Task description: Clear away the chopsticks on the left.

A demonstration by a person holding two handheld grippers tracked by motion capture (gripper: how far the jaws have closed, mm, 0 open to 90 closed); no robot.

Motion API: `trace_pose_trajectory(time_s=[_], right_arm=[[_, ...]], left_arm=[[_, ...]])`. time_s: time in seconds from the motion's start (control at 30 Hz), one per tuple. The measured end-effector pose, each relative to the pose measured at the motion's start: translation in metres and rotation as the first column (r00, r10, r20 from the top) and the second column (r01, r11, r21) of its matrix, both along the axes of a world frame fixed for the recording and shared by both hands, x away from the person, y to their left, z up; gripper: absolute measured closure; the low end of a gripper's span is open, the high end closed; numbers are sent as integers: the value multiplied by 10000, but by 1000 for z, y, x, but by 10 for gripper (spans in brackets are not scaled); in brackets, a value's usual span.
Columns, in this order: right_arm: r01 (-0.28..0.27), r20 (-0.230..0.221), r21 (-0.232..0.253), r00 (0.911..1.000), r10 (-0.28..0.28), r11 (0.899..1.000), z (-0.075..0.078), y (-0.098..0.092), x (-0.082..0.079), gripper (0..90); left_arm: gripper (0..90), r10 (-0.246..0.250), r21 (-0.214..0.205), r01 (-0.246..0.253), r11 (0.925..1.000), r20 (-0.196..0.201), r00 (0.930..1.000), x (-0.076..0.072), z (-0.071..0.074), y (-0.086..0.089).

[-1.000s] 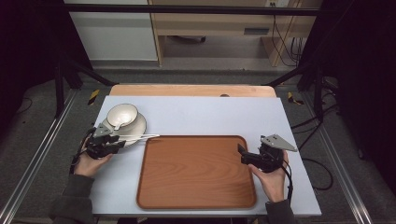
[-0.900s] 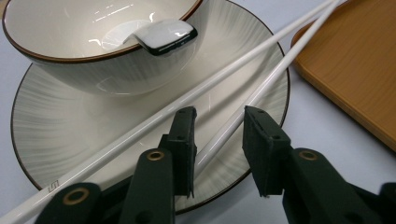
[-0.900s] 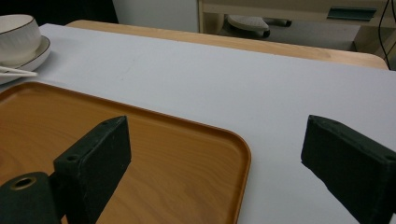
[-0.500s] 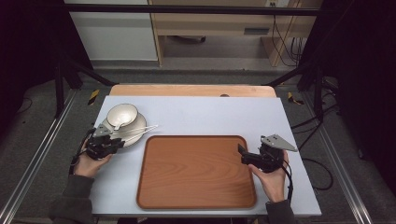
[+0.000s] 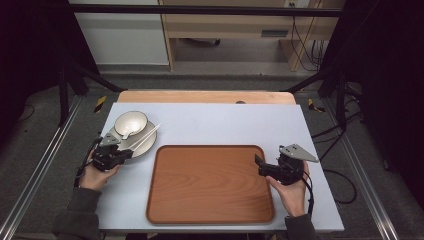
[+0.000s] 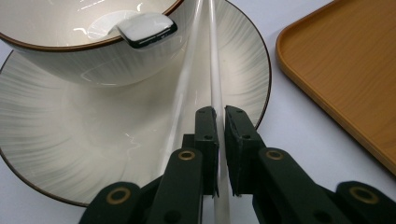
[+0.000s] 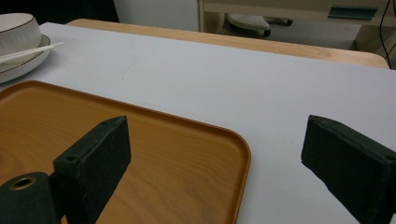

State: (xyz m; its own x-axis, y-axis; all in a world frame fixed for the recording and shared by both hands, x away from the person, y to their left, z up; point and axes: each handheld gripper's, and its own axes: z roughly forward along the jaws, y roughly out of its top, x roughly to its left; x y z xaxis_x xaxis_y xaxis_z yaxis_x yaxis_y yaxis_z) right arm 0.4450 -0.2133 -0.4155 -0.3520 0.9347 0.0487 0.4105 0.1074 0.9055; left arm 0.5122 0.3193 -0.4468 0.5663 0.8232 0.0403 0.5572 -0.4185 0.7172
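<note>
Presently the left gripper [image 6: 221,116] has just been closing, and its jaws now pinch one white chopstick [image 6: 215,70] that lies across the plate [image 6: 93,154], beside the bowl [image 6: 84,51] holding a spoon [image 6: 144,28]. At the desk's [image 5: 225,120] other side, the right gripper [image 7: 215,158] hovers with jaws wide apart over the wooden tray's [image 5: 210,185] corner, gripping nothing.

Table [image 5: 210,117] with pale lavender-grey top and a wooden strip along its far edge. A wooden tray [image 5: 210,184] lies on it near the front edge; a plate [image 5: 142,145] rests just beyond the tray's far-left corner.
</note>
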Motion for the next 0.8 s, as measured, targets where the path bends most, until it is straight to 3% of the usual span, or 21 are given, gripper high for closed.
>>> trace_pose_trajectory(time_s=[0.17,0.23,0.43,0.8], right_arm=[[-8,6,-14,10000,8,10000,0,0,0,82],[-14,-32,-15,10000,14,10000,0,0,0,82],[-23,-19,-6,10000,23,10000,-1,0,1,82],[-28,-49,-44,10000,28,10000,-1,0,1,81]], left_arm=[[817,74,-99,-74,9999,-77,9999,2,0,0],[791,210,-462,-216,9987,-145,9997,4,-1,-2],[783,463,-721,-484,9962,-311,9984,10,-4,-6],[841,501,-641,-525,9966,-389,9980,11,-6,-11]])
